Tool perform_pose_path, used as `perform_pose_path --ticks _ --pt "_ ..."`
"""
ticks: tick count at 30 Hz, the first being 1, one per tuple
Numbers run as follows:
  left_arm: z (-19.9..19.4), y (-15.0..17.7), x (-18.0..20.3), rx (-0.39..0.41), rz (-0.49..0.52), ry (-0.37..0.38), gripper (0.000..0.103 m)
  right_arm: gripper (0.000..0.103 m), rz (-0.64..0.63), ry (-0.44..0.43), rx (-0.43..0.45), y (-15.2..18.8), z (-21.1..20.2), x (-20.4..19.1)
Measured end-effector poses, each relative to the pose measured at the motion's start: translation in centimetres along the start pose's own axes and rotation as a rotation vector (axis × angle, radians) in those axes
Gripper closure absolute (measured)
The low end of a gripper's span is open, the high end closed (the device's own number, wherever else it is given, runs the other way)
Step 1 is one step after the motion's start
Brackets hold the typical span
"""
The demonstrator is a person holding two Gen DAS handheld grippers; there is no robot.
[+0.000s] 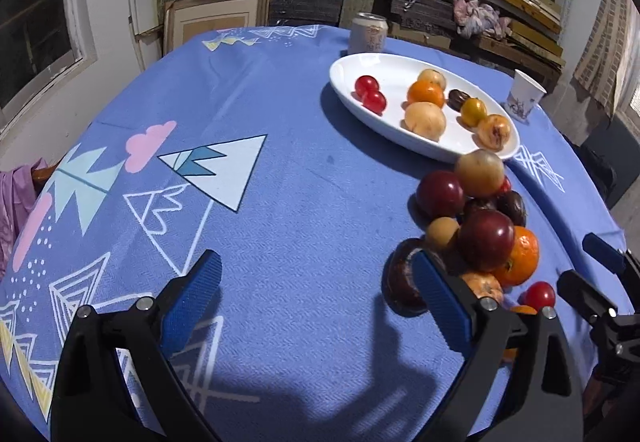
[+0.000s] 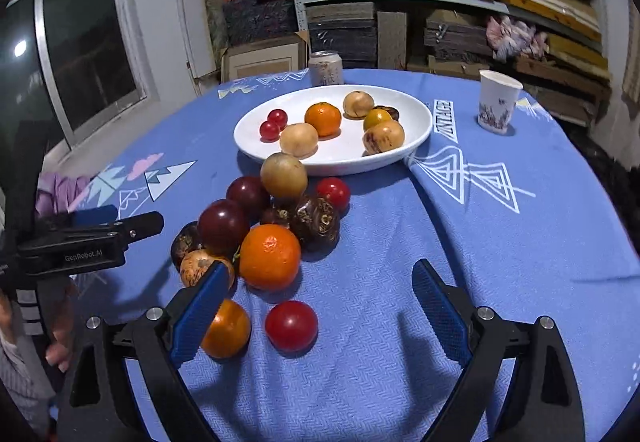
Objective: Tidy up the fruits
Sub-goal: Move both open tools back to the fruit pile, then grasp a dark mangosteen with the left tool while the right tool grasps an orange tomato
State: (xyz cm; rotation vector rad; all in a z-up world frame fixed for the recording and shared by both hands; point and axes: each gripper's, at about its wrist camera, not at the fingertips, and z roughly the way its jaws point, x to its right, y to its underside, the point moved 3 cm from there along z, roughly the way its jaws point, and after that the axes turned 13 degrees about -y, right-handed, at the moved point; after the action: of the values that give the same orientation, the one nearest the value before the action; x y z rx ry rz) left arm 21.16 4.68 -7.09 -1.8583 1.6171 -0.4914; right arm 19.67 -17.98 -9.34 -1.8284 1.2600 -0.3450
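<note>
A white oval plate [image 2: 416,114] [image 1: 344,70] holds several fruits: two cherry tomatoes [image 2: 273,124], an orange [image 2: 323,118] and tan fruits. A loose pile lies on the blue cloth in front of it: dark plums [image 2: 223,222], a big orange [image 2: 270,256], a tan fruit [image 2: 284,175], brown fruits [image 2: 316,220]. A red tomato [image 2: 291,325] lies just ahead of my open right gripper [image 2: 318,288], between its fingers. My open left gripper [image 1: 316,284] is empty over bare cloth; its right finger is beside a dark brown fruit [image 1: 400,282]. It shows in the right wrist view [image 2: 132,224].
A drink can [image 2: 326,67] [image 1: 367,32] stands behind the plate. A paper cup [image 2: 498,100] [image 1: 525,94] stands at the right. Shelves with stacked boards fill the back. The table edge curves close on the right. A small orange tomato [image 2: 226,328] lies by my right gripper's left finger.
</note>
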Motion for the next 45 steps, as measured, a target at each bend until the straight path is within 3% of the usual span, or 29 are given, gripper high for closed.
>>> perform_pose_path --ticks 16,26,31,36,40,45 --pt "0.7 0.5 3.1 -0.002 0.142 -0.021 0.009 0.009 0.039 -0.011 -0.007 -0.1 0.1 0.7" --pt "0.5 0.7 4.4 0.017 0.188 0.004 0.004 0.009 0.045 -0.012 -0.007 -0.2 0.0 0.7" --pt "1.4 0.4 3.8 -0.024 0.154 0.003 0.004 0.009 0.046 -0.011 -0.007 -0.2 0.0 0.9" --pt "1.7 0.0 1.9 0.006 0.115 -0.149 0.004 0.009 0.057 -0.013 -0.001 -0.2 -0.1 1.1" --pt "2.2 -0.3 0.7 -0.048 0.045 -0.083 0.004 0.009 0.064 -0.018 0.004 -0.3 -0.3 1.2" --pt "1.8 -0.2 1.9 -0.01 0.113 -0.063 0.004 0.009 0.042 -0.02 -0.006 -0.2 -0.1 0.7"
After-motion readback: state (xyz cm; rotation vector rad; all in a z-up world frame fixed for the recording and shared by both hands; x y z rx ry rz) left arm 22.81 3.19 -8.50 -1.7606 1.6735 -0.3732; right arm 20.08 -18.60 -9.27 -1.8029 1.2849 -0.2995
